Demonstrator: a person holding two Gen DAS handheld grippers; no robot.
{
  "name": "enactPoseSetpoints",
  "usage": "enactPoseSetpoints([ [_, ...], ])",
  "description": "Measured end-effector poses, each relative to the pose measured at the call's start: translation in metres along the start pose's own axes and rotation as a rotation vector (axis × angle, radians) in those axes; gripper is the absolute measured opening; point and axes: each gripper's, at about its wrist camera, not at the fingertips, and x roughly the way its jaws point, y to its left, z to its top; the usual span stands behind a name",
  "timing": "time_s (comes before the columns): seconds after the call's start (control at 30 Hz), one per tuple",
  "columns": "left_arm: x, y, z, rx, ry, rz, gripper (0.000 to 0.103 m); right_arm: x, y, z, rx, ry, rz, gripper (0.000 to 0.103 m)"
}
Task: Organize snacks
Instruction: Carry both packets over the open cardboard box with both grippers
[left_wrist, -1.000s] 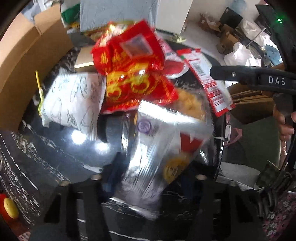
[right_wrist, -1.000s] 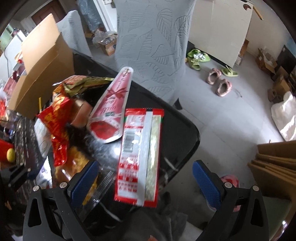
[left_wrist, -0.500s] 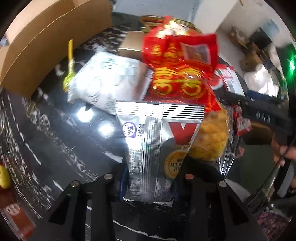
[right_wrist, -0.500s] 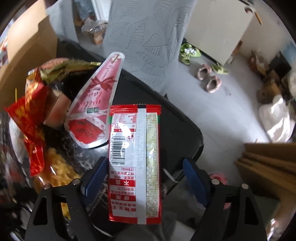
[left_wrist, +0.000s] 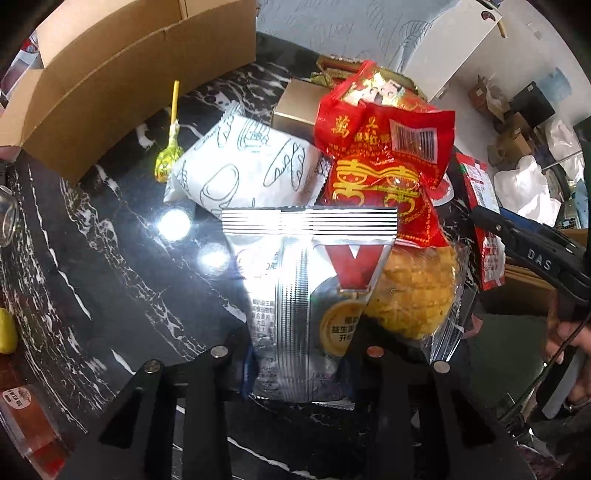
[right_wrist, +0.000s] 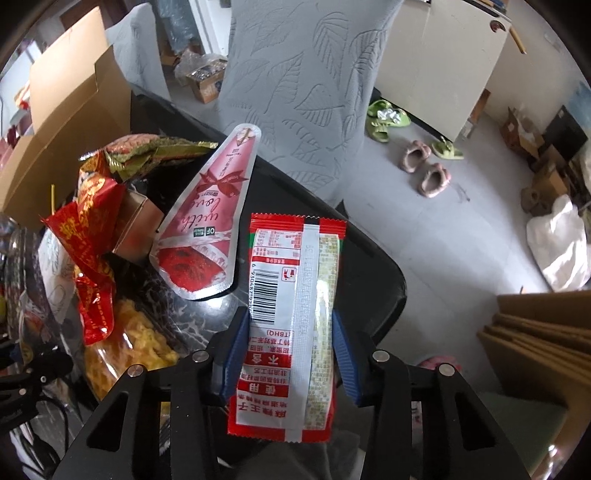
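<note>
My right tongs (right_wrist: 290, 343) have just closed on the red sachet (right_wrist: 291, 295) at the surface (left_wrist: 110, 258) edge. My left tongs (left_wrist: 299, 363) still pinch the silver packet (left_wrist: 306, 295), steadier now, so both snacks can move.

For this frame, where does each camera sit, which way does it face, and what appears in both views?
Left wrist: on the left hand-held gripper, looking across the black marble table at the silver packet it grips; the person's hand shows at right.
Right wrist: on the right hand-held gripper, facing the table edge and floor, clamping the red-and-white packet.
Shared: the red-and-gold bag and cardboard box.
</note>
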Motion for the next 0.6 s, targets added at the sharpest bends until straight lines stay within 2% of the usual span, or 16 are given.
enactPoseSetpoints([
  [0.23, -0.019, -0.003, -0.006, -0.031, -0.047, -0.017, 0.034, -0.022, -0.004, -0.010, 0.003, -0.028, 0.017, 0.044],
  [0.6, -0.070, -0.004, -0.018, -0.053, -0.138, -0.021, 0.034, -0.069, 0.013, -0.026, -0.054, -0.065, 0.056, 0.044],
])
